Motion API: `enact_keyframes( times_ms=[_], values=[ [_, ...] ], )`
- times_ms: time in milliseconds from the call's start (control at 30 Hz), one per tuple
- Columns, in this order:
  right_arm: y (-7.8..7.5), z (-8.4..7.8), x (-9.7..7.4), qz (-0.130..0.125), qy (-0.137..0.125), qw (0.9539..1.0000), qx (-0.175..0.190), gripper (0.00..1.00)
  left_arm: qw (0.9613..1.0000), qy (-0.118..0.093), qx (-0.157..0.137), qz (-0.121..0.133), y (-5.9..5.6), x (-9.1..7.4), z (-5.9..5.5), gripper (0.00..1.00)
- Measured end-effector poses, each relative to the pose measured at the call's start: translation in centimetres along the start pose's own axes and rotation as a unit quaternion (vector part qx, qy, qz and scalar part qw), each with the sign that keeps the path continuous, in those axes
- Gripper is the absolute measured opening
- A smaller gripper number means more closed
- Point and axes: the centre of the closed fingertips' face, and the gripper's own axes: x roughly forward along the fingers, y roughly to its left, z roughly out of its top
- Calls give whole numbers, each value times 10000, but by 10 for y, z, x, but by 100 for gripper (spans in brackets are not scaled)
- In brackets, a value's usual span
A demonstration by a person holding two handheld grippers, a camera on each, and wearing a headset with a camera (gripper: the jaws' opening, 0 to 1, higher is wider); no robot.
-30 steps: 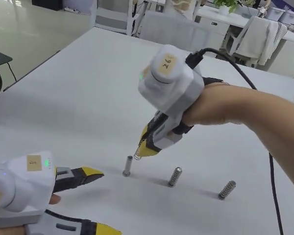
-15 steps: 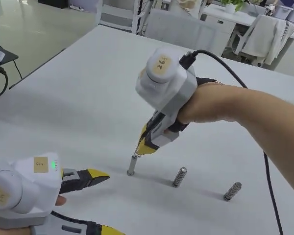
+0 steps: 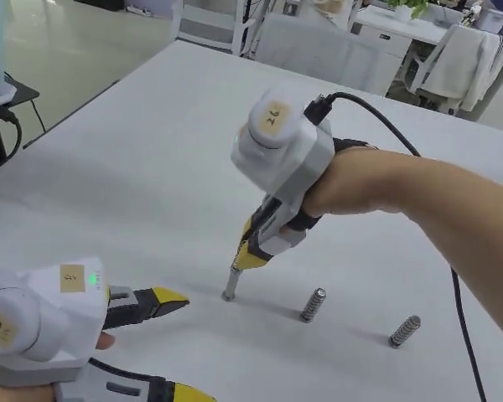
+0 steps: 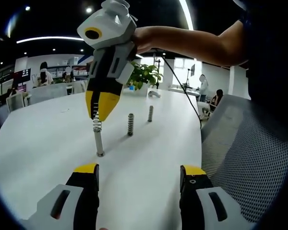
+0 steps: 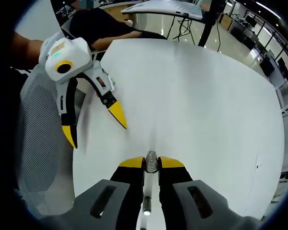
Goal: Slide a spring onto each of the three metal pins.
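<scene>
Two pins beside the claw, the nearer pin [image 3: 313,305] and the farther pin [image 3: 405,331], carry springs, while the right gripper [image 3: 239,261], clamped on the third spring [image 4: 97,125], poises it atop the bare pin [image 4: 99,143] beneath its tips, likely calling for a straight downward slide and release; the left gripper [image 4: 140,170] hovers spread wide.

A white surface [image 3: 134,159] is backed by a grey chair [image 3: 306,52] and pale glossy floor [image 3: 75,50], and a potted plant [image 4: 145,75] and ceiling light strips [image 4: 50,38] are seen beyond.
</scene>
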Motion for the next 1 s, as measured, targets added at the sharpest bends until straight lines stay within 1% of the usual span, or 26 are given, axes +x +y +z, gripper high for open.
enact_keyframes(
  times_ms=[367, 767, 900, 1000],
  values=[
    [0, -5, 13, 54, 186, 9998, -35, 8, 10000, 2, -25, 6, 1, 0, -1, 63],
    [4, -10, 32, 113, 300, 9995, 2, 9, 10000, 12, -43, 17, 2, -1, -3, 63],
    [5, -10, 34, 118, 316, 9994, 28, 9, 10000, 7, -44, 21, 3, -1, -3, 63],
    [4, -11, 39, 124, 333, 9994, 55, 9, 10000, 10, -36, 22, 4, -1, -2, 63]
  ],
)
